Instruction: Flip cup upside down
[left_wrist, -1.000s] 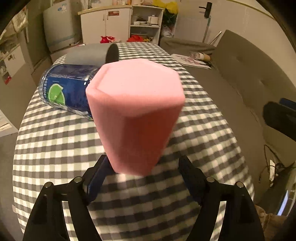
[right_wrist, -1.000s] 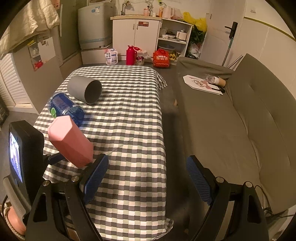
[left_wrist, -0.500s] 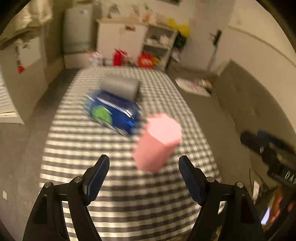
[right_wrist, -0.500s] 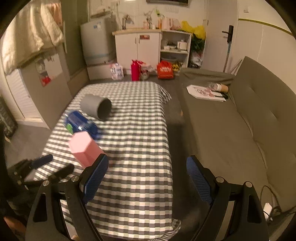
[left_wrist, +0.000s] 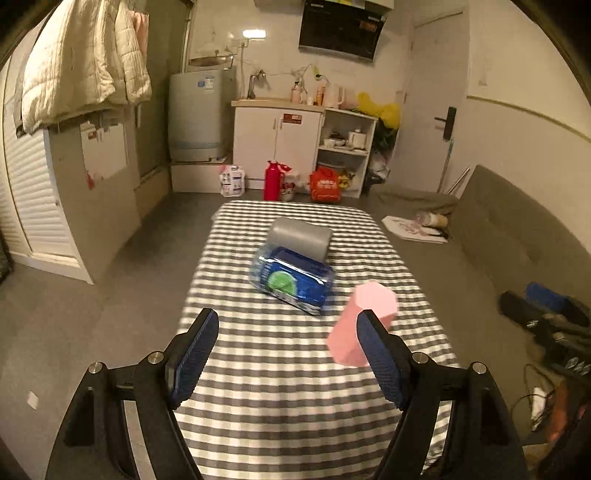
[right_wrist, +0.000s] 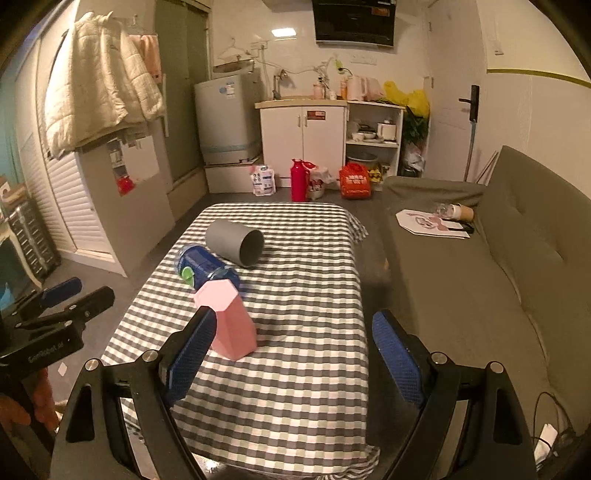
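A pink faceted cup (left_wrist: 360, 325) (right_wrist: 228, 317) stands upside down on the checked tablecloth (left_wrist: 280, 354), closed base up. My left gripper (left_wrist: 286, 356) is open and empty, pulled back above the near table edge; the cup sits just past its right finger. It also shows at the left of the right wrist view (right_wrist: 62, 299). My right gripper (right_wrist: 291, 356) is open and empty, above the near table end, the cup beside its left finger.
A grey cup (right_wrist: 235, 242) (left_wrist: 300, 236) lies on its side further back on the table (right_wrist: 306, 369). A blue bottle (right_wrist: 205, 266) (left_wrist: 291, 280) lies beside it. A grey sofa (right_wrist: 480, 280) runs along the right. Cabinets and a fridge stand at the back.
My left gripper let go of the pink cup and drew back and up from it. The cup now stands alone on the cloth. My right gripper also rose and backed off.
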